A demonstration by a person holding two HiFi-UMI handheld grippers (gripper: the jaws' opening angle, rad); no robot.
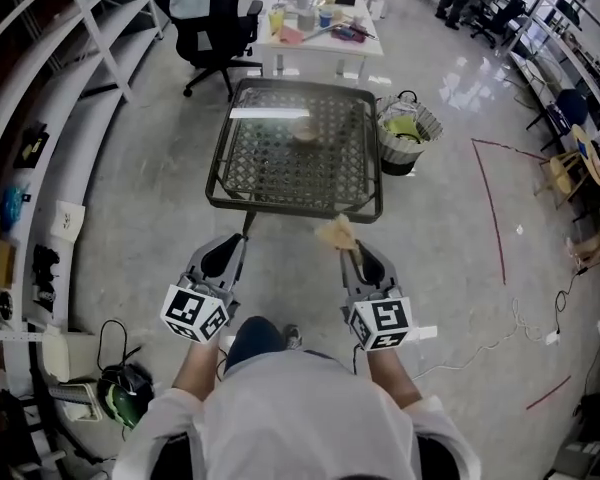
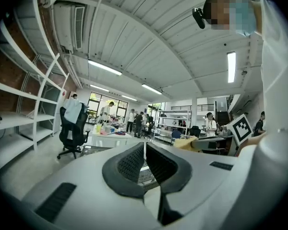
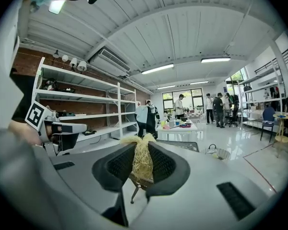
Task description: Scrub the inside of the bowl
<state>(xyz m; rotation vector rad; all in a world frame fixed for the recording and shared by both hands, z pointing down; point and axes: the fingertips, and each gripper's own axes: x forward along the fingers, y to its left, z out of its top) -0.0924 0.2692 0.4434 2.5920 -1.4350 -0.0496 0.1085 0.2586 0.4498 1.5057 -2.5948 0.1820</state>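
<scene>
A small pale bowl sits on the far half of a metal mesh table ahead of me. My right gripper is shut on a straw-coloured fibre scrubber, whose tuft sticks out between the pads in the right gripper view. The scrubber hangs short of the table's near edge. My left gripper is level beside it, shut with nothing between its jaws. Both grippers are well short of the bowl.
A wire basket with green contents stands right of the mesh table. Behind are a white table with cups and a black office chair. White shelving runs along the left. Cables and red tape lines mark the floor at right.
</scene>
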